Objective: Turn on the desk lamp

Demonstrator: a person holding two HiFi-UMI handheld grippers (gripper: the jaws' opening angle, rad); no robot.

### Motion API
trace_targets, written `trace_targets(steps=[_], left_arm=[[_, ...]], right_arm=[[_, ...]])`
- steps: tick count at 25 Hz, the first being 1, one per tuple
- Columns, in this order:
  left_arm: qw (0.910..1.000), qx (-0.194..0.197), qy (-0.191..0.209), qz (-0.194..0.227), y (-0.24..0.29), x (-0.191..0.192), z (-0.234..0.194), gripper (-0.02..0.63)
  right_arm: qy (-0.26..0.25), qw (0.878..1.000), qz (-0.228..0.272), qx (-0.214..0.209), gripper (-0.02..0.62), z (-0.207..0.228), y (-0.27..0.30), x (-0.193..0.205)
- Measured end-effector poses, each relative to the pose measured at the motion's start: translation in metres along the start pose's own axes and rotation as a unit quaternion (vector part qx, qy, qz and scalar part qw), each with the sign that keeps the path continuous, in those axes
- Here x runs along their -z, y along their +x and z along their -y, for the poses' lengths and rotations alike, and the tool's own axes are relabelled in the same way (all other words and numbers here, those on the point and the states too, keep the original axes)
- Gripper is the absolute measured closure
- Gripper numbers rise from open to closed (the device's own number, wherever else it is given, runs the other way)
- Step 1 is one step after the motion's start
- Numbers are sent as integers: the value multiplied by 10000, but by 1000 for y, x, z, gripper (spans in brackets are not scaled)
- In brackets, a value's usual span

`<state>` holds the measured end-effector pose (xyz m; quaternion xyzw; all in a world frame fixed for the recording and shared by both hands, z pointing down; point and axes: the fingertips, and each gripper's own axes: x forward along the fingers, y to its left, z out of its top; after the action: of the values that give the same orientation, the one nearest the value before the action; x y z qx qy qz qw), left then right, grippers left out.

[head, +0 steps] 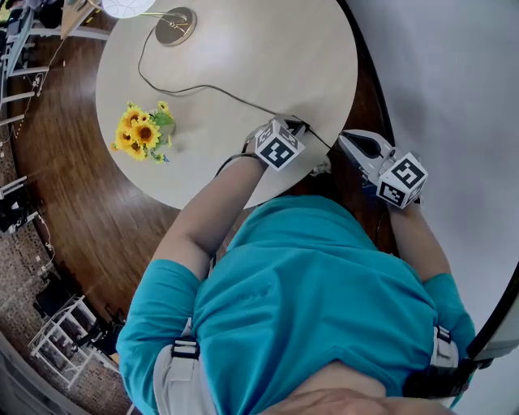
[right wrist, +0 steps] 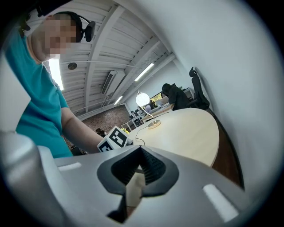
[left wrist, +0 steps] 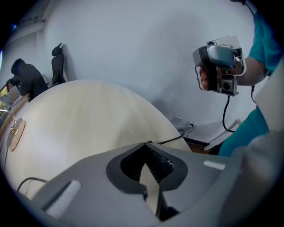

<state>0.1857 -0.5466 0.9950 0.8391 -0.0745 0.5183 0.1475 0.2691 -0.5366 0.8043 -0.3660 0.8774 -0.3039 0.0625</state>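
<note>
The desk lamp stands at the table's far side: a white globe shade (head: 126, 6) and a round brass base (head: 175, 26). Its black cord (head: 203, 87) runs across the round pale table (head: 268, 57) to the near edge. My left gripper (head: 290, 128) hovers over that near edge, right by the cord's end, shut with nothing in it. My right gripper (head: 349, 140) is held off the table's right side, also shut and empty. In the right gripper view the globe (right wrist: 142, 98) looks bright white above the base (right wrist: 154, 124). The left gripper view catches the base (left wrist: 15, 133) at far left.
A bunch of sunflowers (head: 142, 131) sits at the table's left edge. A white wall (head: 454, 73) is close on the right. Dark wood floor (head: 73, 211) surrounds the table, with shelving (head: 61, 344) at lower left. A wall socket with plugs (left wrist: 186, 126) lies below the table.
</note>
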Motion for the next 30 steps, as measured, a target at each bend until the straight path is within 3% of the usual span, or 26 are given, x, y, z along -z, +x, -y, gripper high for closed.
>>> trace_targets(steps=[13, 16, 20, 24, 30], left_arm=[[9997, 125, -182, 117, 2, 1, 4, 583], [9986, 110, -350, 392, -8, -4, 4, 584], [9908, -16, -750, 1128, -57, -25, 6, 583], [9647, -207, -1413, 2211, -133, -37, 17, 583], [8930, -1072, -2507, 3580, -257, -16, 29, 583]], right_arm=[[-22, 10000, -45, -22, 594, -3, 3, -5], [-61, 9999, -44, -84, 594, -4, 5, -8], [-156, 9995, -85, -277, 594, -9, 4, -25], [-330, 9972, -213, -630, 594, -30, 0, -59], [-742, 9872, -483, -1326, 594, -86, 8, -105]])
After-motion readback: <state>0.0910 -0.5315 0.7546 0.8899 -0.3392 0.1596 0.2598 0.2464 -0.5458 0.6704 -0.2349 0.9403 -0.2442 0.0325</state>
